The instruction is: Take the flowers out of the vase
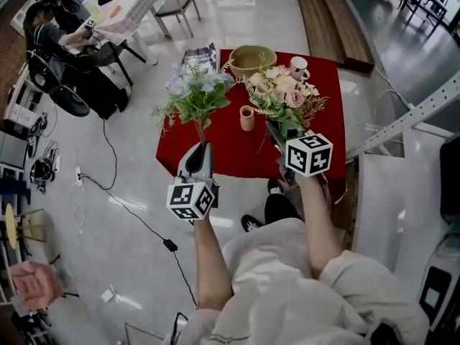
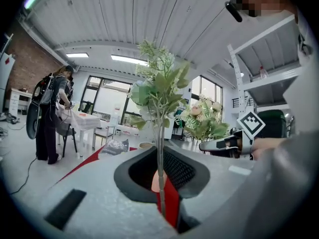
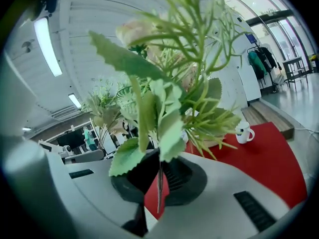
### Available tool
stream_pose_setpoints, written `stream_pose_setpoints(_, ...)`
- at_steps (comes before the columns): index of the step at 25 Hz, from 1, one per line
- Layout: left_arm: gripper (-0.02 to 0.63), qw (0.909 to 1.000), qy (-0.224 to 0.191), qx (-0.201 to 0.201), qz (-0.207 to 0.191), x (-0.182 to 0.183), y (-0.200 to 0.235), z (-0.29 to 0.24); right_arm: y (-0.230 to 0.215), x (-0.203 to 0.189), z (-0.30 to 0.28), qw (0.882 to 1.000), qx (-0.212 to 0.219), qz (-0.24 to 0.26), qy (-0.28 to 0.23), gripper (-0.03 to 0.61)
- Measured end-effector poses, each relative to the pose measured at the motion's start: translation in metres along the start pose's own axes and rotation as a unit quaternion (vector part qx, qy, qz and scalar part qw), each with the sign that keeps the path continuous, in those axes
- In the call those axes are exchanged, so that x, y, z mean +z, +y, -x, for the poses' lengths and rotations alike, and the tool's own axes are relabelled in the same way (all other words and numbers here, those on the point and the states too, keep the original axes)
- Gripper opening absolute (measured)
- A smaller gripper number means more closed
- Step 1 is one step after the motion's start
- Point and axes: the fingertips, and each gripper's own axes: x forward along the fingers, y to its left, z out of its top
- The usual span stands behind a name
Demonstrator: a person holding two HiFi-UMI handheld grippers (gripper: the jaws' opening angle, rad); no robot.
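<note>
A small pink vase [image 1: 246,118] stands on the red table [image 1: 215,157] with nothing in it. My left gripper [image 1: 202,146] is shut on the thin stem [image 2: 160,168] of a green sprig with pale blue blossoms [image 1: 195,92], held upright over the table's left edge. My right gripper [image 1: 274,129] is shut on the stem [image 3: 159,183] of a pink and cream bouquet [image 1: 284,92], just right of the vase. In the left gripper view the right gripper [image 2: 212,146] and its bouquet [image 2: 204,121] show at the right. Leaves [image 3: 164,128] fill much of the right gripper view.
A wicker bowl [image 1: 251,60], a white mug [image 1: 298,67] and a magazine [image 1: 200,54] lie at the table's far side. A person [image 1: 65,42] sits at another table at the far left. Cables [image 1: 115,192] run over the floor. A metal shelf frame [image 1: 410,117] stands at the right.
</note>
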Motion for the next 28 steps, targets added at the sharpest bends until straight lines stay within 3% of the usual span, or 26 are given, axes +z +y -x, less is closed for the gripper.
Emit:
stream_pose_setpoints(8,0.041,0.9996,0.026,-0.003,0.014,-0.034,-0.009,0.010,-0.002,-0.035,0.009,0.999,0.004,-0.033,0.023,0.026)
stream_pose_setpoints(28,0.041,0.9999,0.016,-0.003,0.006,-0.017,-0.011,-0.004,-0.002,-0.014,0.000,0.999,0.017,-0.015,0.032,0.026)
